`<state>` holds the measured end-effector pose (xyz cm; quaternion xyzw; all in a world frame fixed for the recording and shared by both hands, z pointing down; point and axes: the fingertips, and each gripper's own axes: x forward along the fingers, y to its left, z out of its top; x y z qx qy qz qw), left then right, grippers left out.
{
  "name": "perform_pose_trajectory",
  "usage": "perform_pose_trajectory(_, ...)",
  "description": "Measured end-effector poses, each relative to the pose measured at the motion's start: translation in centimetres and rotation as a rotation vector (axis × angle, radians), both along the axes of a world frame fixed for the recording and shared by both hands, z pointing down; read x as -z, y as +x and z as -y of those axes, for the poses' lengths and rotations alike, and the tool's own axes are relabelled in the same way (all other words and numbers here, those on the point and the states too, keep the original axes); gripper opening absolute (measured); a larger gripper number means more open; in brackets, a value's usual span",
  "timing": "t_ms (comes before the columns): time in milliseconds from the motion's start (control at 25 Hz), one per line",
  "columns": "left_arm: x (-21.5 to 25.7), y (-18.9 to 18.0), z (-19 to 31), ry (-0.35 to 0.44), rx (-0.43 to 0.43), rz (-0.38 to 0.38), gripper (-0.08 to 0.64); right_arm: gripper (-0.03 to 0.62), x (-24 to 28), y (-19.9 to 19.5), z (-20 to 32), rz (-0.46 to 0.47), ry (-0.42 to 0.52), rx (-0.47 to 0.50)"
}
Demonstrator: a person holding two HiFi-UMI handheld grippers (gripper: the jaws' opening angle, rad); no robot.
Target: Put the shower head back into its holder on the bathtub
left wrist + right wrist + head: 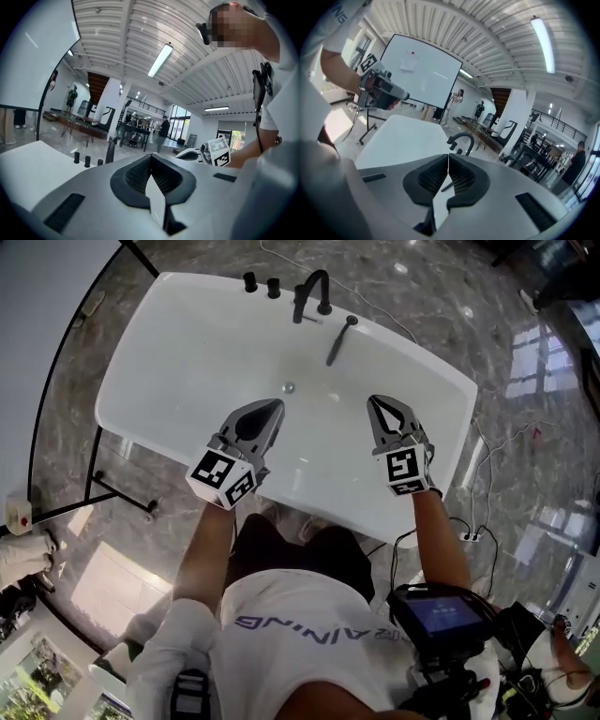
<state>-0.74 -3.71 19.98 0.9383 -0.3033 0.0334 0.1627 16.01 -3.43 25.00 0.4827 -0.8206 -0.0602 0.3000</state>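
Left claw (277,405) and right claw (376,400): both are clenched, tips meeting, with nothing between them. Both hover over the near half of the bathtub (141,362).

The shower head (339,340) lies well apart from both claws. It rests slanted on the white surface at the far end, just beside the spout (311,289).

Judged handling: a slim, rigid black wand, probably light, smooth-skinned and liable to slip or roll. No hose is visible. Recommended hold: across the middle of the shaft.

Count: two claws, one shower head, one spout, two knobs (249,281), one bathtub. The holder cannot be singled out.
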Motion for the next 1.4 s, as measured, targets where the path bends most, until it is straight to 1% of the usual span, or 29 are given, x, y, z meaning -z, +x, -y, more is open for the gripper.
perform_pose_trajectory(120,-4.3,-1.3,2.9,-0.018,0.008,0.002,0.017,0.012,-5.1,-0.1,4.5,-0.169,-0.003,0.039)
perform_pose_trajectory(200,-7.2,-2.0,5.0,-0.022,0.015,0.001,0.017,0.012,-9.1,-0.5,7.7,-0.278,-0.009,0.086)
perform_pose_trajectory(320,-11.6,-3.1,7.8,-0.036,0.021,0.002,0.017,0.014,-16.0,-1.3,11.6,-0.417,-0.040,0.168)
perform_pose_trajectory(360,-13.0,-3.5,8.5,-0.045,0.026,0.000,0.017,0.021,-18.1,-1.5,12.6,-0.458,-0.052,0.197)
perform_pose_trajectory(440,-15.7,-4.1,9.8,-0.062,0.043,-0.006,0.015,0.069,-22.0,-2.0,14.6,-0.528,-0.066,0.256)
perform_pose_trajectory(560,-19.2,-4.5,11.1,-0.073,0.052,0.005,0.017,0.097,-26.7,-2.3,17.1,-0.631,-0.067,0.340)
perform_pose_trajectory(720,-22.9,-4.4,12.3,-0.078,0.049,0.010,0.017,0.128,-32.8,-2.3,18.9,-0.790,-0.073,0.471)
perform_pose_trajectory(960,-27.0,-4.8,13.3,-0.095,0.074,-0.021,0.015,0.149,-39.7,-2.0,20.9,-0.978,-0.101,0.626)
perform_pose_trajectory(1160,-30.2,-5.3,13.8,-0.100,0.085,-0.041,0.015,0.155,-44.0,-1.5,23.1,-1.113,-0.104,0.692)
perform_pose_trajectory(1400,-32.6,-6.5,14.5,-0.102,0.099,-0.061,0.015,0.187,-48.8,-1.7,24.6,-1.300,-0.103,0.819)
